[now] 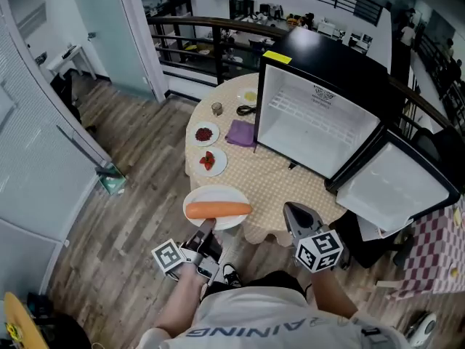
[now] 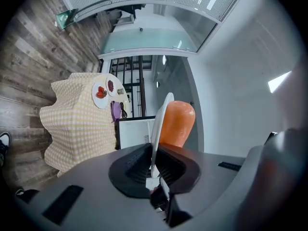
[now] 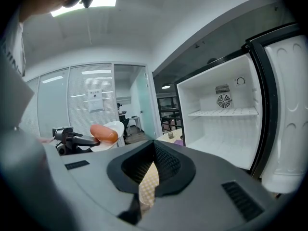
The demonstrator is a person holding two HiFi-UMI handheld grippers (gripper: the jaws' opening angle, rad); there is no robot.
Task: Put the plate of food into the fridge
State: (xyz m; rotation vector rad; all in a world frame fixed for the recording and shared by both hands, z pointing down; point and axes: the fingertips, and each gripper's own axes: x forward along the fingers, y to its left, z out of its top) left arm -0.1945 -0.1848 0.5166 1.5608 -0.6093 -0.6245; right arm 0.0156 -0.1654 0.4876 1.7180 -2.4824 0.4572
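Observation:
A white plate (image 1: 211,195) carries a long orange sausage-like piece of food (image 1: 218,209) and hangs level just off the near edge of the round table (image 1: 269,177). My left gripper (image 1: 205,227) is shut on the plate's near rim. In the left gripper view the plate (image 2: 161,124) stands edge-on between the jaws, with the food (image 2: 177,124) to its right. My right gripper (image 1: 294,213) hovers over the table's near edge, shut and empty. The black fridge (image 1: 320,122) stands on the table with its door (image 1: 396,184) swung wide. Its white inside (image 3: 221,129) has one wire shelf.
On the yellow checked tablecloth lie two small plates of red food (image 1: 206,134) (image 1: 211,161), a purple cloth (image 1: 240,132), a small glass (image 1: 216,108) and a black cable (image 1: 247,110). A railing (image 1: 211,31) runs behind the table. A glass wall (image 1: 43,144) stands to the left.

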